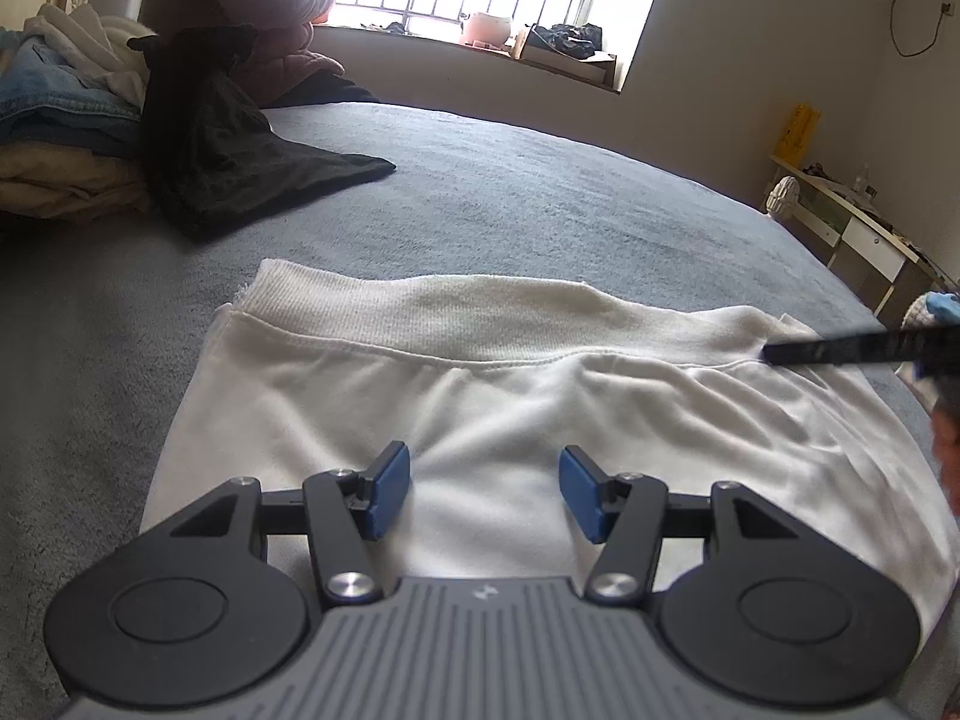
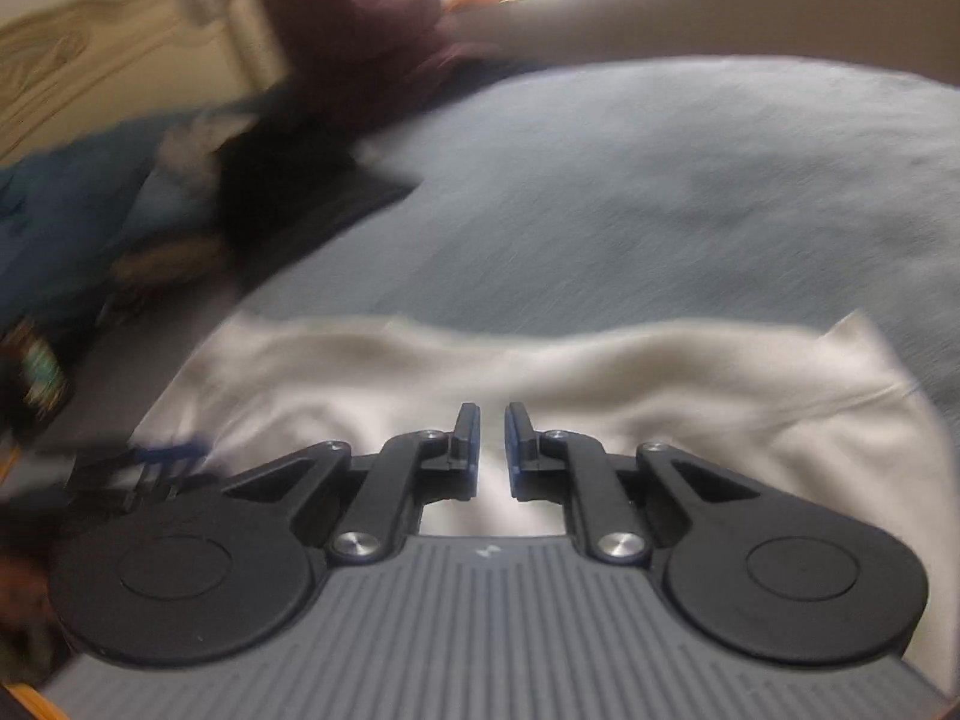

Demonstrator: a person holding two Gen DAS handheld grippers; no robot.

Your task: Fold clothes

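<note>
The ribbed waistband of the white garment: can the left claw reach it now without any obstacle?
Probably yes. The left claw is open above the white garment, and the ribbed waistband lies straight ahead with only flat cloth between. The black garment lies well aside.

The grey bed [image 1: 540,198] lies bare beyond the white garment [image 1: 456,396] and to its right, open for passage. Left of it, a black cloth [image 1: 228,168] spreads toward the middle, backed by a clothes pile [image 1: 60,120] and a seated person [image 1: 264,6].
</note>
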